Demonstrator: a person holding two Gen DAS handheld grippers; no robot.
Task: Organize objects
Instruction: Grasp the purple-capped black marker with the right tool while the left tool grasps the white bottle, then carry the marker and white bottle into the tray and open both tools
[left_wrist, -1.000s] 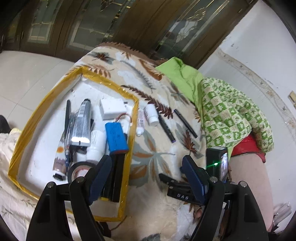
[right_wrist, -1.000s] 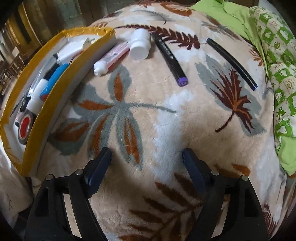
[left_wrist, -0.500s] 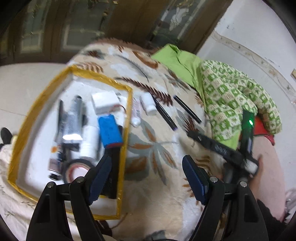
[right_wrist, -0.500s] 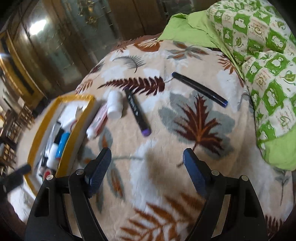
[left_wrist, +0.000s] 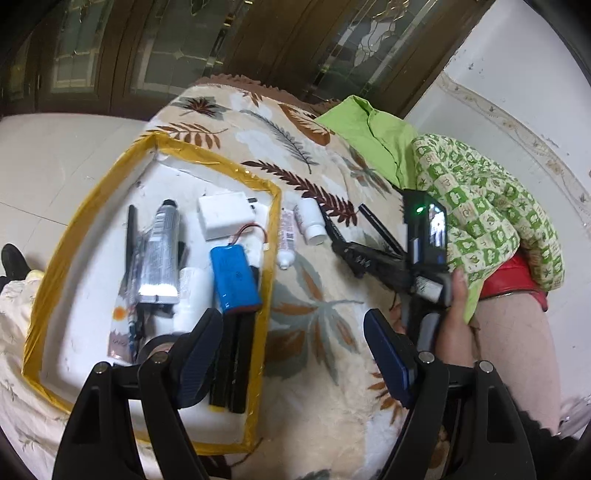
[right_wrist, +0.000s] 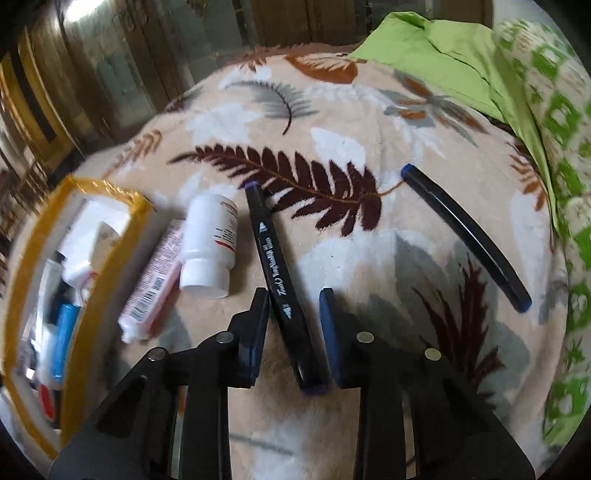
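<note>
We have moved the right gripper forward over the purple-capped black marker. Its jaws have just been closing; the marker now lies between them, gaps visible.

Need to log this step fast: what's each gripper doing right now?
Left gripper: open, holding nothing.
Right gripper: jaws have just been closing around the black marker; gaps still show, so not yet gripped.
</note>
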